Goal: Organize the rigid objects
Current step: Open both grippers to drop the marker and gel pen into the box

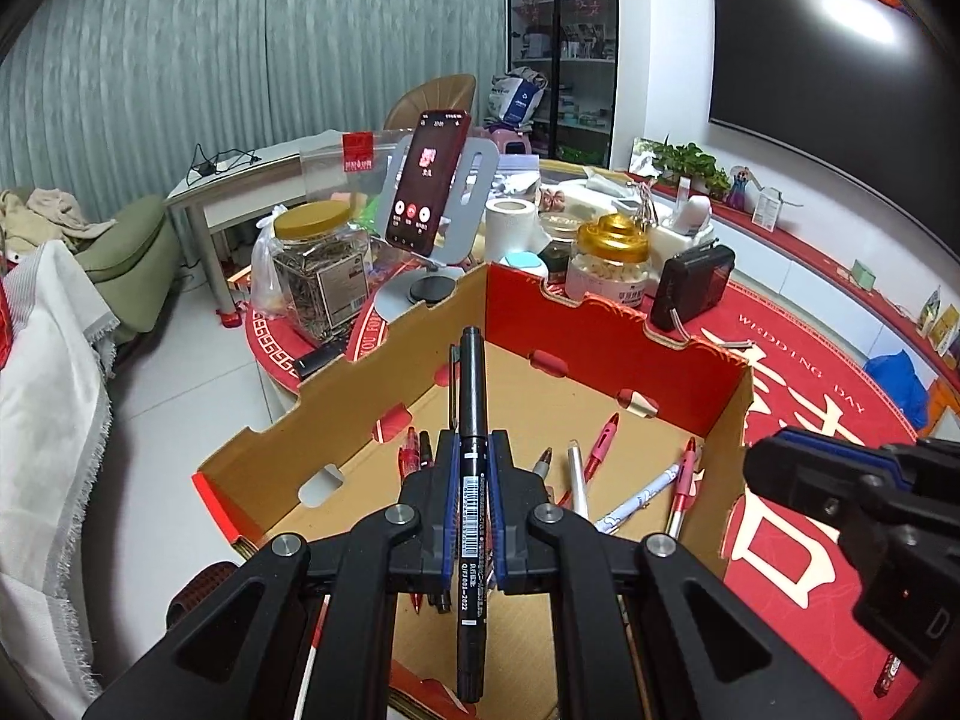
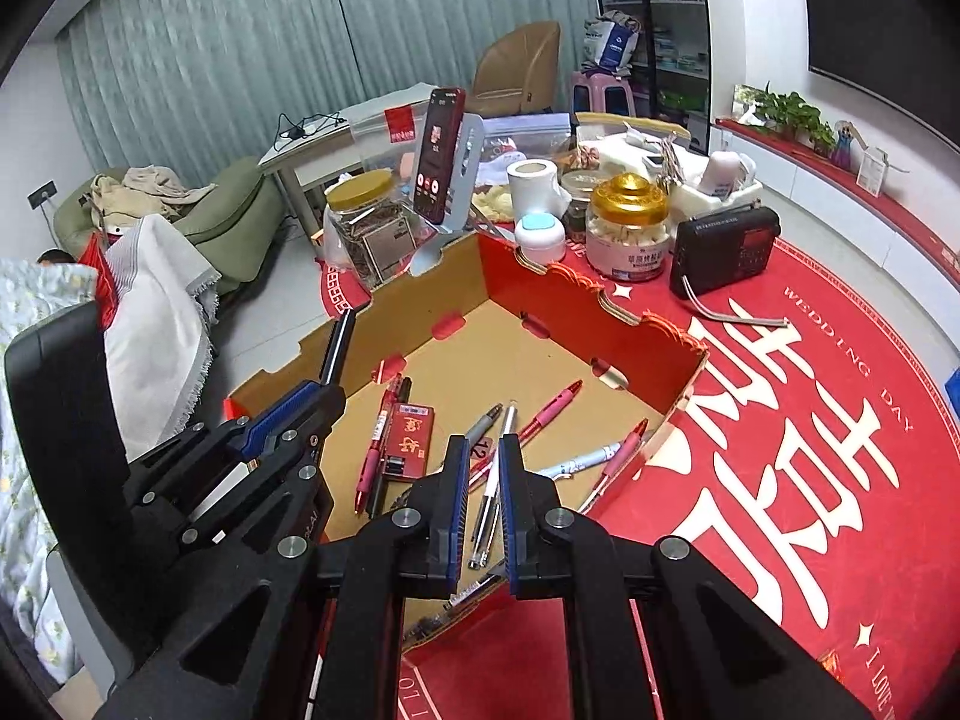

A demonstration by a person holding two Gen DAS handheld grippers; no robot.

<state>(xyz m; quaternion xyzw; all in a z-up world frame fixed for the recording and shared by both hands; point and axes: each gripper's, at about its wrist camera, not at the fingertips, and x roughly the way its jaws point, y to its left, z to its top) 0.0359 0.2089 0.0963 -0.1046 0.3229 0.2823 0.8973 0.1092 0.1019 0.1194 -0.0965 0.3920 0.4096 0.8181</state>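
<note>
Sticking up between the clenched blue pads of the left gripper, a black marker is hanging over the open cardboard box, where several pens are lying on the floor. Beside it, the right gripper is hovering closed on nothing, above the red tablecloth.

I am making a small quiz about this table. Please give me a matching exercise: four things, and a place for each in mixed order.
Things:
1. black marker
2. pink pen
3. phone
4. radio

Places:
A. on the red tablecloth, right of the box
B. held in the left gripper
C. on a grey stand
D. lying inside the cardboard box

Pairs: 1-B, 2-D, 3-C, 4-A
</note>
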